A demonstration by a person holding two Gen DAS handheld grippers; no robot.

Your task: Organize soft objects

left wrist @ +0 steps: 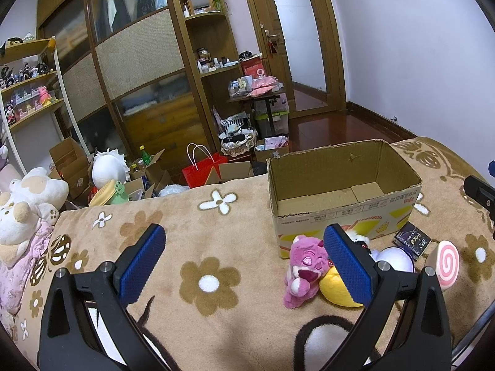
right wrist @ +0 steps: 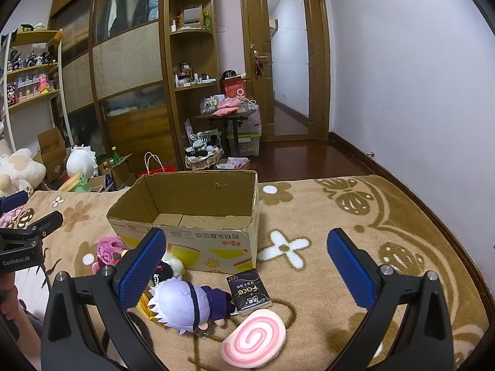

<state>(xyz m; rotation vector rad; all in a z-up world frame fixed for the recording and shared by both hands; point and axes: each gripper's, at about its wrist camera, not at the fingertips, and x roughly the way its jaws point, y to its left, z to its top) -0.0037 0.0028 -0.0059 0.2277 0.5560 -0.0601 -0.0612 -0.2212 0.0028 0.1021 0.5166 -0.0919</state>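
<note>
An empty open cardboard box (left wrist: 343,185) (right wrist: 198,213) stands on the flowered brown blanket (left wrist: 216,247). In front of it lie soft toys: a pink plush bear (left wrist: 304,270) (right wrist: 108,247), a yellow plush (left wrist: 335,287), a white-haired doll in purple (right wrist: 188,304) (left wrist: 396,258), a black-and-white plush (right wrist: 167,267) and a pink swirl roll cushion (right wrist: 255,337) (left wrist: 447,266). My left gripper (left wrist: 244,266) is open and empty, left of the bear. My right gripper (right wrist: 247,270) is open and empty, above the doll and roll.
A small black "face" packet (right wrist: 249,292) (left wrist: 413,239) lies beside the doll. Large cream plush toys (left wrist: 27,198) sit at the blanket's left end. Boxes, a red bag (left wrist: 202,170) and clutter cover the floor beyond; wardrobe, shelves and door behind.
</note>
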